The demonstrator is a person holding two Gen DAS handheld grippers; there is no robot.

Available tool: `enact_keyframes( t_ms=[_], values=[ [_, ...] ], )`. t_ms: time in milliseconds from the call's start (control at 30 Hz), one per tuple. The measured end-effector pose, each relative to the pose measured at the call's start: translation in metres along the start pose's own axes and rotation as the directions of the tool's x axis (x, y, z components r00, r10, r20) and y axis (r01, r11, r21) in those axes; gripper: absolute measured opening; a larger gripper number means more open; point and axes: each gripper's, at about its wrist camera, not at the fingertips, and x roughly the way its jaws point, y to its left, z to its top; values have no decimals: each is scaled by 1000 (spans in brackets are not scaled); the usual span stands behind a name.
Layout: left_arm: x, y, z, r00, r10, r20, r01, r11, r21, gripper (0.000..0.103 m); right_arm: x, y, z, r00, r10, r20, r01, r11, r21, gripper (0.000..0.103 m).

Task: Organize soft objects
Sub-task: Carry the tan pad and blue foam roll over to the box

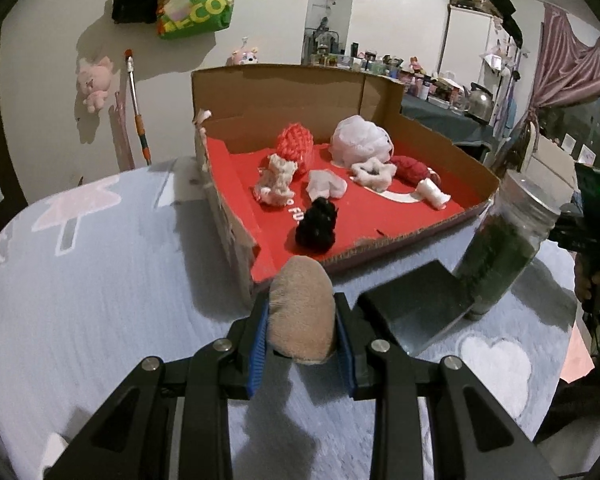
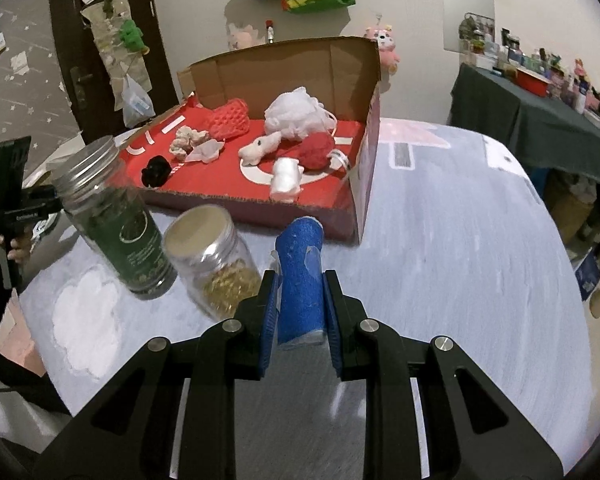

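The left gripper holds a tan, rounded soft pad between its blue pads, the jaws narrowed onto its sides, above the counter with its pale cloth. Just ahead of it stands the box, a shallow cardboard tray with a red floor, its near corner almost under the pad.

The right gripper is clamped on a blue roll that stands up between its pads, tilted slightly, also over the counter and in front of the box's near wall.

Inside the box lie the soft things: a white mesh puff at the back, a coral knit piece beside it, a dark red ball to the right, a black scrunchie nearest the front, and several small white and cream pieces between them, among them a cream fluffy clump and a small white roll.

On the counter to the left in the right wrist view stand a green jar with a metal screw lid and, touching it or just beside it, a clear jar with yellow contents. Both look tilted, though the lens bends them. A dark flat block lies against the green jar's base in the left wrist view.
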Motion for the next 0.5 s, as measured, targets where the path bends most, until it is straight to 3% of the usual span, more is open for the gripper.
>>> enact_keyframes(
  t_ms=[500],
  values=[
    [13, -15, 57, 997, -71, -26, 73, 996, 55, 32, 16, 3, 55, 994, 112, -16, -113, 992, -63, 21]
  ],
)
